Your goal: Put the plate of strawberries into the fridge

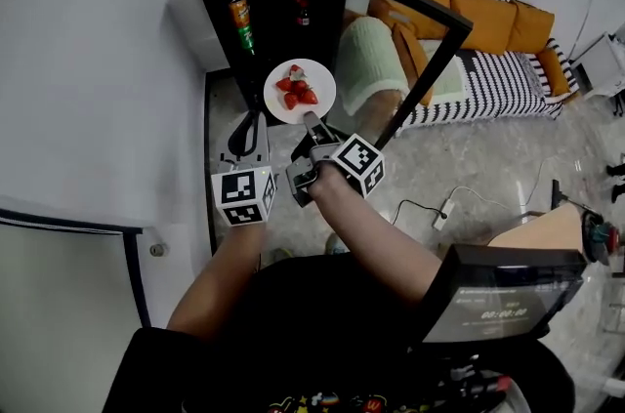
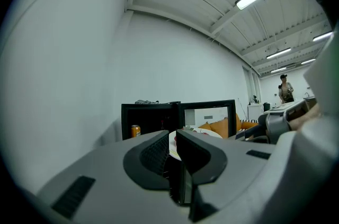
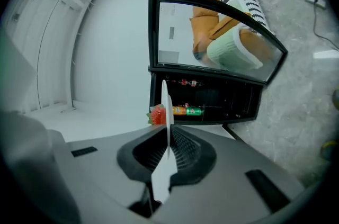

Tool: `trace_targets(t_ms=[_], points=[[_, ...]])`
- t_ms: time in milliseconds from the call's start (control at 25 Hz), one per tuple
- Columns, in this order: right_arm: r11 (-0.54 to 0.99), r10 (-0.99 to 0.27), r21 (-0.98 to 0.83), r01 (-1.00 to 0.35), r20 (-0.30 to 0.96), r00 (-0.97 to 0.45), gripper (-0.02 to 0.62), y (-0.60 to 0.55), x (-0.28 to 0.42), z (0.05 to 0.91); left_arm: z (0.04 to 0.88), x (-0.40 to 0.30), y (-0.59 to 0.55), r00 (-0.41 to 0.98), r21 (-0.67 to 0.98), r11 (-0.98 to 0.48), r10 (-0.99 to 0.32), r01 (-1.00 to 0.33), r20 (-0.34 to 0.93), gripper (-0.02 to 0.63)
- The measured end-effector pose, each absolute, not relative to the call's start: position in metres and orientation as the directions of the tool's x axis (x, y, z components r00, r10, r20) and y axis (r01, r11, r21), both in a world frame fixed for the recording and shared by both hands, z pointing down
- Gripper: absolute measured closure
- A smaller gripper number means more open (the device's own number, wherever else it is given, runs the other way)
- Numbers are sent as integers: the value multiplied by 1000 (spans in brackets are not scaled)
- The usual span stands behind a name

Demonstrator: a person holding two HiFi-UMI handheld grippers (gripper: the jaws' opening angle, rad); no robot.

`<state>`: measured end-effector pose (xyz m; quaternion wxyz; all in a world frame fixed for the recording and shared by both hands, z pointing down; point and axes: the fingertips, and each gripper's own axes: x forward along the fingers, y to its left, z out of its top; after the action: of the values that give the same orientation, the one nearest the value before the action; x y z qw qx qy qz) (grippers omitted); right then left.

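A white plate (image 1: 300,91) with several strawberries (image 1: 296,89) hangs in front of the open black mini fridge (image 1: 269,1). My right gripper (image 1: 312,125) is shut on the plate's near rim. In the right gripper view the plate (image 3: 165,112) stands edge-on between the jaws of that gripper (image 3: 168,135), with strawberries (image 3: 158,115) to its left and the fridge (image 3: 212,104) beyond. My left gripper (image 1: 250,136) sits just left of the plate, low by the fridge's front. Its jaws (image 2: 174,138) are shut with nothing in them.
The fridge's glass door (image 1: 430,40) swings open to the right. Inside stand an orange-green can (image 1: 241,22) and a dark bottle (image 1: 303,9). A striped sofa with orange cushions (image 1: 488,50) lies behind the door. A cable and power strip (image 1: 444,206) lie on the floor.
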<state>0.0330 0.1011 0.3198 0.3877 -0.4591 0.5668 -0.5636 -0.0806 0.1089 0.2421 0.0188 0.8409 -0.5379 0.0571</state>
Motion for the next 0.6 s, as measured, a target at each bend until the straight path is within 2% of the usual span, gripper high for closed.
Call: trace_targets(t_ms=[600], points=[[-80,-921,-995,-67,99,-377,575,108,86,337,258,-33,124,312,-24,-319,-939,-948,143,561]])
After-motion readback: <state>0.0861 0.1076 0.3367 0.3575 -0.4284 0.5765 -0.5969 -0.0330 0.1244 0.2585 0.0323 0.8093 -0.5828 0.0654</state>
